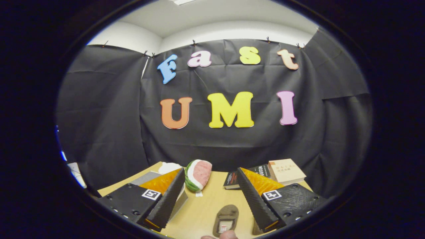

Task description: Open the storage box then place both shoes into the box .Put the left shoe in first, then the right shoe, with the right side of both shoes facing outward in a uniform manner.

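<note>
Here the light wooden table (206, 212) sits low in front of a black cloth wall, with white room walls and a pale ceiling showing above the cloth. The gripper (210, 196) hangs above the table with its two black fingers spread wide apart and nothing held between them. Going from the left, a pale, boxy thing (179, 202) lies behind the left finger (167, 202); most of it is covered by the finger, so whether it is the storage box cannot be told. A white rounded object (169, 167) peeks up just beyond that fingertip, too hidden to name. Next comes a watermelon-slice plush (198, 175), lying on the table beyond the fingers and nearer the left one. Between the fingers, close in, a brown shoe (226, 218) lies sole-opening upward on the wood, its near end cut off from sight. A small pinkish fingertip-like shape (225, 235) sits right at that near end, hard to make out. A second brown shape (256, 229) shows beside the right finger (254, 199), mostly covered. Farther right, beyond that finger, a dark book (232, 179) and a tan book (286, 171) rest near the table's far corner.
</note>
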`<state>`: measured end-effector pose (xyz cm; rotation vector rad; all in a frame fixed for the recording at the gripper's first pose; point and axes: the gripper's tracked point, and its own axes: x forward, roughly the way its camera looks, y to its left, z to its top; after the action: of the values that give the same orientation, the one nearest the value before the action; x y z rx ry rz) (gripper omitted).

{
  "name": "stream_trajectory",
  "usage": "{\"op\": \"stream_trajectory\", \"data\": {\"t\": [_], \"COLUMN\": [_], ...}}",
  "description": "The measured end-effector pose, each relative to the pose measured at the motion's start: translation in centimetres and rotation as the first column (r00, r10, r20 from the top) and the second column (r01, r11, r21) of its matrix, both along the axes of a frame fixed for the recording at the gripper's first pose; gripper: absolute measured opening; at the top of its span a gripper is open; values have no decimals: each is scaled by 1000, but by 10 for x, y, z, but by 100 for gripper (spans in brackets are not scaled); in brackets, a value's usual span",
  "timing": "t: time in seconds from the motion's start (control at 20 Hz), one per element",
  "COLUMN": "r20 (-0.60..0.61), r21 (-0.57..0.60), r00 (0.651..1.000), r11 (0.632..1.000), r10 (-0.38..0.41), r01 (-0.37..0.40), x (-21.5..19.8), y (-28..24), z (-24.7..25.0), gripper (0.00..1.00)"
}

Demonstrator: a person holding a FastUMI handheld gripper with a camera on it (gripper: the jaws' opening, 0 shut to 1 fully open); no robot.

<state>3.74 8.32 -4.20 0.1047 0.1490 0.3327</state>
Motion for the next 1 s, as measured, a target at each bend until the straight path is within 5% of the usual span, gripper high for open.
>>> {"op": "stream_trajectory", "data": {"t": [0.4, 0.6, 0.85, 1.0], "r20": [-295, -429, -528, -545], "r21": [195, 323, 498, 531], "r00": [928, 830, 706, 666], "r11": [965, 918, 846, 825], "r10": [227, 357, 472, 509], "r01": [-174, -228, -193, -196], "x": [10, 13, 19, 17], "y": [68, 106, 143, 157], "z": [-89, -134, -176, -190], "gripper": [95, 95, 95, 95]}}
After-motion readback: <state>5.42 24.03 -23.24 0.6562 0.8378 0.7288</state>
